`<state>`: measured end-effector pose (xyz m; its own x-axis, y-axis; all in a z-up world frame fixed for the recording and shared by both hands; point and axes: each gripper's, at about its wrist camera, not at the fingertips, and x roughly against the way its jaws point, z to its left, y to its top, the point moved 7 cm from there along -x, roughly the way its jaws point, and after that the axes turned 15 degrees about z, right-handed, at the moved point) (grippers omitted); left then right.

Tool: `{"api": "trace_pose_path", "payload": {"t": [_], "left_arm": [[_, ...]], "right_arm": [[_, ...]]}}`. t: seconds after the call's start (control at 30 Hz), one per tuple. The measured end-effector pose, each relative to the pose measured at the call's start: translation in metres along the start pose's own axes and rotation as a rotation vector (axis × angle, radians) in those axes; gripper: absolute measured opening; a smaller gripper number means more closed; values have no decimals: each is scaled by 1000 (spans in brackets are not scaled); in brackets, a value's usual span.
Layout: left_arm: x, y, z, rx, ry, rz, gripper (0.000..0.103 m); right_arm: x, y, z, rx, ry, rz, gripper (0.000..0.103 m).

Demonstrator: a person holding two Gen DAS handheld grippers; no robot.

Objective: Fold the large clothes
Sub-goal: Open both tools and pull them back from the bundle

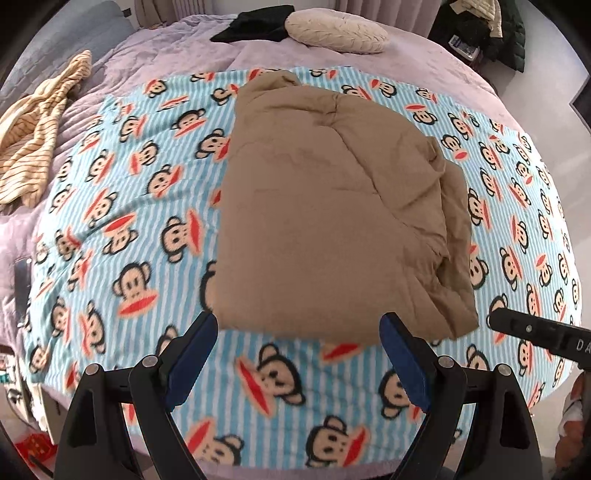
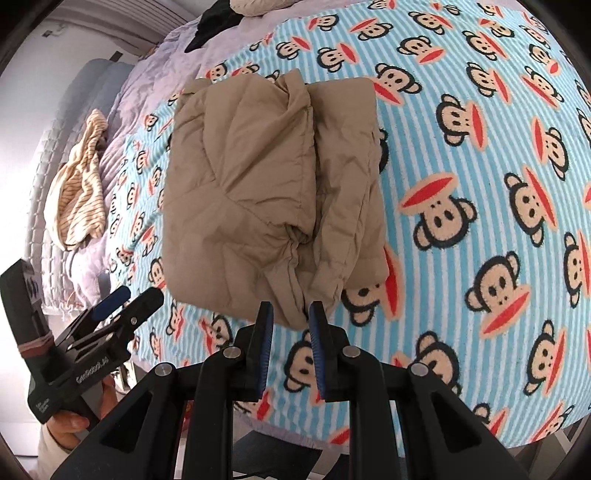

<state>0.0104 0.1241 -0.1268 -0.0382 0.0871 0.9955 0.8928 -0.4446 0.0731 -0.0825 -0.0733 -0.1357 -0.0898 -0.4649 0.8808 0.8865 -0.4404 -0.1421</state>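
A tan padded jacket lies folded into a thick bundle on the blue striped monkey blanket. In the right wrist view the jacket shows a rolled fold along its right side. My left gripper hovers over the jacket's near edge, its jaws wide open and holding nothing. My right gripper hangs above the jacket's near corner with only a narrow gap between its blue pads and no cloth pinched there. The right gripper's finger shows at the right edge. The left gripper, held in a hand, appears at lower left.
A beige striped garment lies crumpled on the lilac bedcover to the left. A black garment and a round cream cushion sit at the far side. Dark clothes are piled beyond the bed's right edge.
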Motion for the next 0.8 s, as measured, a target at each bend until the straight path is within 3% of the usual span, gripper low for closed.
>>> {"api": "trace_pose_path", "payload": {"t": [0.23, 0.33, 0.43, 0.73, 0.8], "left_arm": [[16, -20, 8, 35, -13, 1, 90], [23, -17, 12, 14, 0, 1, 90], [38, -10, 21, -21, -4, -30, 90], [50, 6, 52, -104, -16, -20, 90], [54, 10, 56, -113, -12, -35, 94]], "right_arm": [[5, -13, 9, 35, -45, -11, 27], [16, -16, 17, 42, -74, -54, 28], [22, -15, 26, 40, -93, -89, 41], [13, -15, 71, -30, -103, -136, 41], [15, -14, 77, -32, -132, -145, 48]]}}
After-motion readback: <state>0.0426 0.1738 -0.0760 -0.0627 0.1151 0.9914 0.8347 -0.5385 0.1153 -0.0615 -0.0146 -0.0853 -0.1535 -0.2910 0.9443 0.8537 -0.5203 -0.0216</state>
